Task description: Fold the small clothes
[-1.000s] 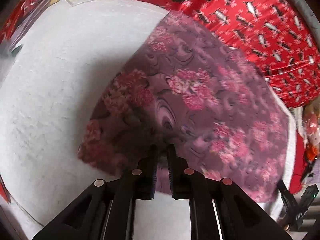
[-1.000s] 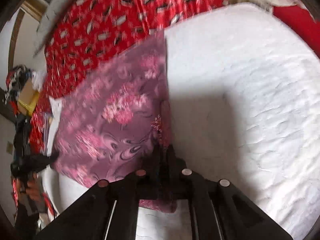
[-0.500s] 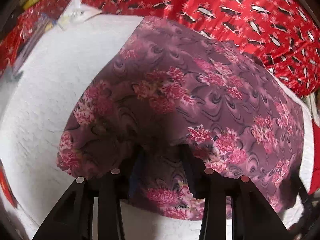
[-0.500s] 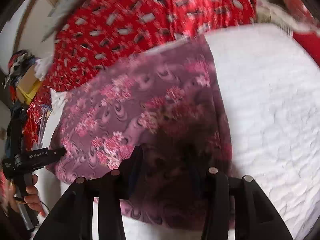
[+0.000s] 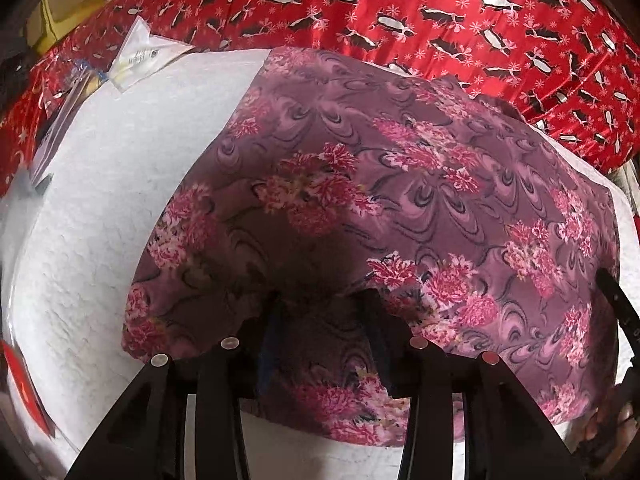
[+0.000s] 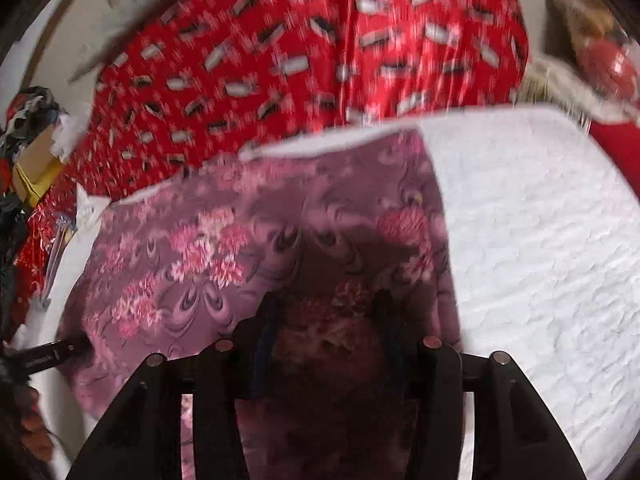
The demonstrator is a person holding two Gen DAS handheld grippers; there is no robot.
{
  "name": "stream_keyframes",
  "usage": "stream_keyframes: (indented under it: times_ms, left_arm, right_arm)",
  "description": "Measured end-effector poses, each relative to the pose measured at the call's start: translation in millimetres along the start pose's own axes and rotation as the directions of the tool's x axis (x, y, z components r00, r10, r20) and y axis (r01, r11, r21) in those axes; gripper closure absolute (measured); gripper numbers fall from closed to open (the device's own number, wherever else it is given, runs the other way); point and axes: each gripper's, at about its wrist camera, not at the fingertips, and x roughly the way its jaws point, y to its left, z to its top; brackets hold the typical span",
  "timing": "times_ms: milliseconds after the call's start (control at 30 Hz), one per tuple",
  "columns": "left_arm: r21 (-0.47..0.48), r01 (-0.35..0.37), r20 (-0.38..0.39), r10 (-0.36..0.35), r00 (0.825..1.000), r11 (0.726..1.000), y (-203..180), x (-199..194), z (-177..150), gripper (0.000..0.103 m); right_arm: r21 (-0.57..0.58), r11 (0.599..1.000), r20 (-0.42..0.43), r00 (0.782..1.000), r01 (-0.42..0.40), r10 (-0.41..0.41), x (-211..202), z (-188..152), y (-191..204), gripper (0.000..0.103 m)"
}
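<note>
Purple flowered cloth lies flat on white pad, far edge at red sheet. Left gripper and right gripper: fingers spread, over cloth's near edge.

Both tools released the floral cloth, now lying flat.

A white textured pad covers the work surface. Behind it lies a red sheet printed with penguins and snowflakes. Loose papers sit at the far left corner. Pale wall at upper left.
</note>
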Motion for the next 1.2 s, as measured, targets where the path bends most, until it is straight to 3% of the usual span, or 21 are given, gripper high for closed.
stream_keyframes:
  times_ms: [133, 233, 333, 467, 567, 600, 667, 733, 800, 900, 1033, 1100, 1133, 1200]
  left_arm:
    - [-0.016, 0.056, -0.013, -0.056, 0.998, 0.998, 3.0, -8.7, 7.8, 0.066]
    - [-0.016, 0.109, 0.053, -0.108, 0.993, 0.994, 2.5, -26.2, 29.4, 0.064]
    - [0.004, 0.1, 0.092, -0.1, 0.991, 0.995, -3.2, -29.2, 61.7, 0.061]
    - [0.0, 0.052, 0.062, -0.052, 0.997, 0.999, -10.7, -1.9, 94.5, 0.055]
    - [0.0, 0.004, -0.022, -0.004, 1.0, 1.0, -13.5, 39.1, 99.7, 0.054]
    - [0.01, -0.004, -0.015, 0.004, 1.0, 1.0, -15.3, 44.5, 98.3, 0.051]
    - [0.064, -0.051, 0.062, 0.047, 0.997, 0.997, -24.1, 43.4, 94.3, 0.047]
    - [0.11, -0.082, 0.084, 0.073, 0.994, 0.99, -30.4, 43.6, 92.6, 0.047]
    - [0.115, -0.063, 0.062, 0.056, 0.996, 0.991, -28.3, 42.4, 95.1, 0.047]
    - [0.094, -0.021, 0.035, 0.017, 0.999, 0.995, -16.6, 35.2, 102.7, 0.048]
    - [0.051, -0.014, 0.054, 0.012, 0.998, 0.999, 15.0, 18.8, 113.9, 0.048]
    - [0.008, -0.002, 0.051, 0.002, 0.999, 1.0, 34.9, 12.5, 119.1, 0.048]
    - [-0.012, 0.01, 0.043, -0.01, 0.999, 1.0, 43.5, 10.6, 121.9, 0.048]
    - [-0.078, 0.058, 0.022, -0.057, 0.998, 0.995, 72.7, 11.2, 130.0, 0.049]
  right_arm:
    - [-0.003, 1.0, -0.033, 0.999, -0.009, 0.009, -1.1, 7.7, -1.1, 0.048]
    - [0.033, 0.999, 0.002, 1.0, -0.026, 0.026, -12.4, 19.7, -5.0, 0.049]
    - [0.1, 0.994, 0.058, 0.998, -0.039, 0.034, -18.7, 39.3, -17.0, 0.048]
    - [0.141, 0.99, 0.063, 0.998, -0.007, -0.002, -3.7, 50.2, -31.9, 0.048]
    - [0.165, 0.986, -0.045, 0.999, 0.031, -0.024, 29.7, 43.5, -44.4, 0.048]
    - [0.163, 0.986, 0.002, 1.0, 0.02, -0.021, 29.2, 40.9, -45.7, 0.044]
    - [0.161, 0.987, -0.001, 1.0, 0.028, -0.029, 30.4, 41.7, -44.4, 0.042]
    - [0.147, 0.988, -0.018, 0.999, 0.042, -0.04, 28.0, 46.1, -40.6, 0.043]
    - [0.14, 0.988, 0.0, 0.998, 0.064, -0.064, 19.3, 50.0, -34.8, 0.044]
    - [0.118, 0.993, 0.094, 0.995, -0.023, 0.012, -0.2, 48.2, -19.0, 0.043]
    - [0.029, 0.993, 0.071, 0.991, -0.118, 0.116, 2.2, 41.8, 14.8, 0.042]
    - [-0.02, 0.992, -0.012, 0.992, -0.124, 0.124, 20.9, 31.3, 27.5, 0.041]
    - [-0.05, 0.994, -0.053, 0.994, -0.093, 0.091, 29.7, 26.7, 31.9, 0.04]
    - [-0.127, 0.991, -0.014, 1.0, -0.029, 0.027, 22.3, 25.1, 48.8, 0.039]
